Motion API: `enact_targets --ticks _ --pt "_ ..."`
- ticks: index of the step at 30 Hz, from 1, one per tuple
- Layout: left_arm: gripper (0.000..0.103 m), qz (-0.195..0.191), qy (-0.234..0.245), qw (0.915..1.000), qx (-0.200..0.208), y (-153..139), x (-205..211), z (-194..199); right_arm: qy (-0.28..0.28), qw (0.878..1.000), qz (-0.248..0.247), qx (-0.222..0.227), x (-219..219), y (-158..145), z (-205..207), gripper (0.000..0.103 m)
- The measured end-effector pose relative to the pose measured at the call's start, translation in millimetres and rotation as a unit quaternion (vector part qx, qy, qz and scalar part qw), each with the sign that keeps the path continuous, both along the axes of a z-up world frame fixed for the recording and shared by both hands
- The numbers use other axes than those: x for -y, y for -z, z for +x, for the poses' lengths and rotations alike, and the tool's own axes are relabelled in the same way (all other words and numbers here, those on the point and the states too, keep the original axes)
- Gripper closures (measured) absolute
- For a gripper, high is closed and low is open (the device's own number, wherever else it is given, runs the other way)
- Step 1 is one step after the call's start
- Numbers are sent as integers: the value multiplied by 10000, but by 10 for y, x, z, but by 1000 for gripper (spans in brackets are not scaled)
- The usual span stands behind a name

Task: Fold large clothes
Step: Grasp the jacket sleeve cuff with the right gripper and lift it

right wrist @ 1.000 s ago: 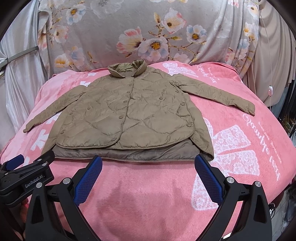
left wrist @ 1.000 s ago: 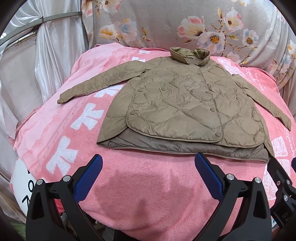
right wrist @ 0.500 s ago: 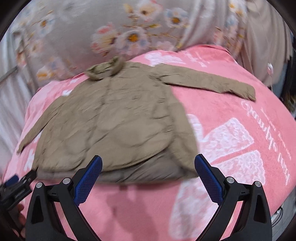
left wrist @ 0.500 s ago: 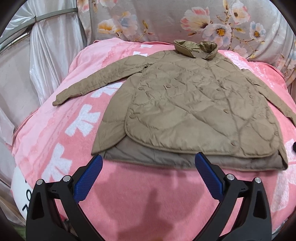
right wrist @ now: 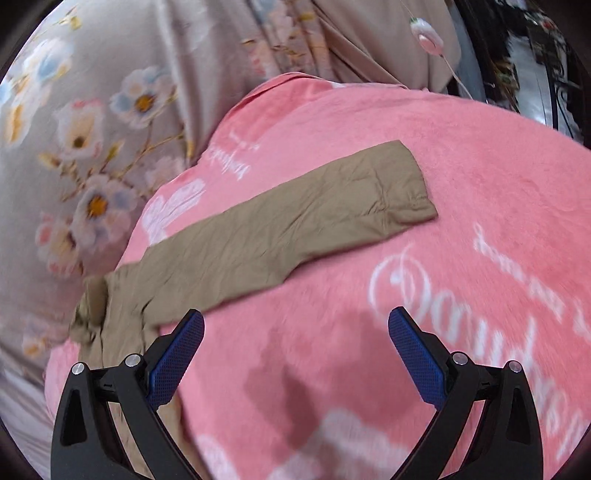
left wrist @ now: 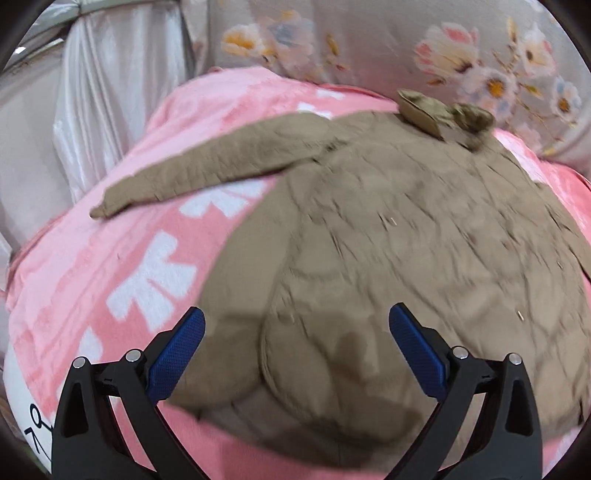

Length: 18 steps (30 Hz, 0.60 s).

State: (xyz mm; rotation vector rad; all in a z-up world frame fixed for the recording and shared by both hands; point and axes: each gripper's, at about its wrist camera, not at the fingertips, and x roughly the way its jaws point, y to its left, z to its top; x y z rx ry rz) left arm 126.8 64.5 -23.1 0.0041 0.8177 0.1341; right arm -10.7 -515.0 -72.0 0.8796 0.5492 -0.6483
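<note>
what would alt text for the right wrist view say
A tan jacket sleeve lies flat and stretched diagonally across a pink blanket with white lettering, its cuff at upper right. The right tongs, blue-padded and open, hover over bare blanket just below the sleeve. A floral curtain hangs behind.

The jacket lies flat on the blanket, sleeves outstretched sideways.

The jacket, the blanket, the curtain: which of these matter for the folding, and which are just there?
For the job: jacket, its right sleeve, left gripper, right gripper.

Just there: pink blanket, flowered curtain, white cord switch.
</note>
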Motion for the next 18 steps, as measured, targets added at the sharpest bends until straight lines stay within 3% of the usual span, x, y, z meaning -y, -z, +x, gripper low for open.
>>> enact_targets --ticks 5,6,8,9,10,12,14,18 --pt "5 70 36 9999 107 19 75 249 253 9996 83 6 343 194 263 6" --pt "5 66 75 9999 90 26 94 289 318 9995 16 27 384 178 313 13" --pt "5 104 167 9998 40 46 145 392 335 9994 -56 54 427 139 396 35" --pt "5 151 191 9997 8 58 166 433 321 9994 -114 26 458 102 491 52" --pt "5 188 220 9996 -20 66 188 472 309 9993 -196 -14 463 71 535 78" --pt "5 201 284 9994 -51 76 214 529 181 9989 -441 -50 438 -79 718 94" --pt "5 195 320 9993 -50 84 230 576 29 9965 -836 -8 288 -320 876 97" --pt "5 262 290 9992 8 77 220 641 -823 9829 -1605 381 -312 -914 1291 98"
